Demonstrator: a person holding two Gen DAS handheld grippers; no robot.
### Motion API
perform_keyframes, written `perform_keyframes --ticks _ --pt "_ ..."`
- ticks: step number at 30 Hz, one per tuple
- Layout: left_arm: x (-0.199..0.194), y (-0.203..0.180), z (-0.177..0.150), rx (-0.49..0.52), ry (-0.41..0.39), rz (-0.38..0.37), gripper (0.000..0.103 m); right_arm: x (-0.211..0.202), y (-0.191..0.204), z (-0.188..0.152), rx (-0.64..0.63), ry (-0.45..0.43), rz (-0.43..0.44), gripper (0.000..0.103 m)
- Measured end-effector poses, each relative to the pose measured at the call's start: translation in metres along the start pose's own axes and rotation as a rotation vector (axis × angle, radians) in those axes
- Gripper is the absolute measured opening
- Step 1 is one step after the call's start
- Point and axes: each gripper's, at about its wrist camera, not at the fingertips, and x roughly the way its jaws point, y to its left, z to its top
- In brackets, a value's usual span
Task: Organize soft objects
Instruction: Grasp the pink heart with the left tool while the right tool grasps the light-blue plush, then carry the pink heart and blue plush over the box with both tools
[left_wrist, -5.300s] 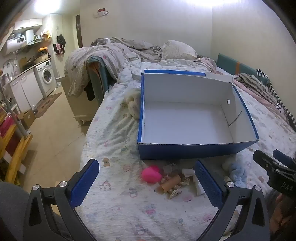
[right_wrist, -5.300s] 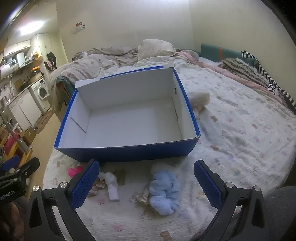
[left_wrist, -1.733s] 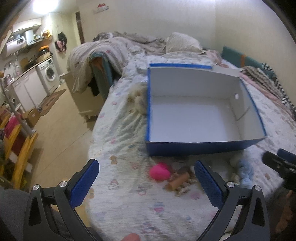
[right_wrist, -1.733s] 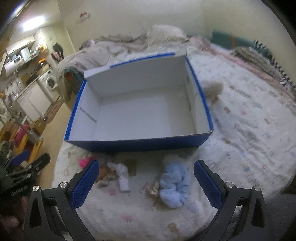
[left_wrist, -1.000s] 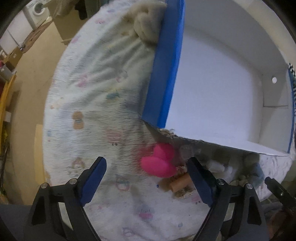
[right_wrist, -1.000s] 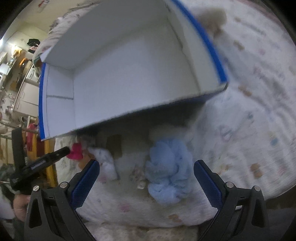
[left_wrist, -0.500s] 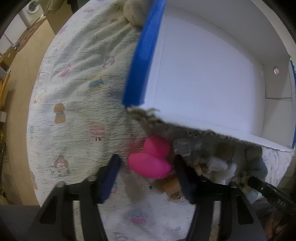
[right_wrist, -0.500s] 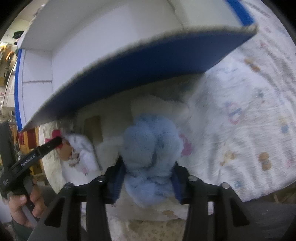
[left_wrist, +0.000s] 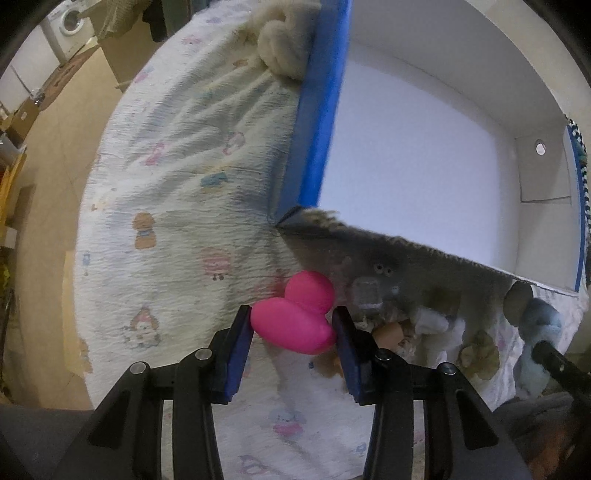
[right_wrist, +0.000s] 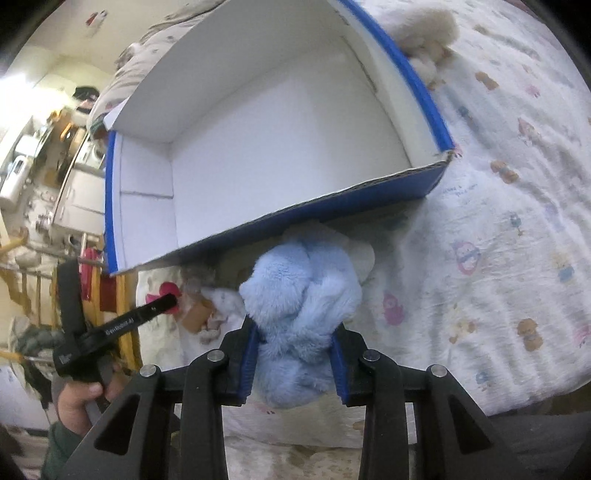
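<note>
While the box's (right_wrist: 280, 147) near wall hides part of the pile, we clamp our left gripper (left_wrist: 293, 326) on the pink toy (left_wrist: 295, 321) and our right gripper (right_wrist: 295, 354), jaws just closing, on the blue plush (right_wrist: 303, 295).

Both wrist cameras look steeply down along their fingers, close over the bed (left_wrist: 173, 229), the left from the box's (left_wrist: 317, 122) left corner, the right from its right, sharing the box (right_wrist: 424, 181) and the toys before it.

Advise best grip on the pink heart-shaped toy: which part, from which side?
From above, across its wide lower lobe: the pink heart-shaped toy lies flat on the bedsheet, both flanks clear. The left gripper already pinches it there.
</note>
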Motion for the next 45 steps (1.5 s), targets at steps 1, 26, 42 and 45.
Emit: perform_keyframes --ticks 1,26,42,45 --pt "-0.002 0.002 -0.001 -0.001 -0.004 0.004 0.040 0.000 0.003 0.000 -0.017 -0.004 -0.008 0.035" --pt "-0.100 0.019 -0.060 -0.087 -0.258 0.126 0.040 -0.067 0.079 -0.028 -0.346 -0.214 0.252 0.032" --pt "-0.151 -0.027 0.003 0.054 -0.437 0.087 0.040 -0.116 0.089 0.027 -0.316 -0.444 0.190 0.032" --pt "-0.143 -0.041 0.018 0.094 -0.434 0.083 0.040 -0.106 0.090 0.043 -0.317 -0.437 0.159 0.032"
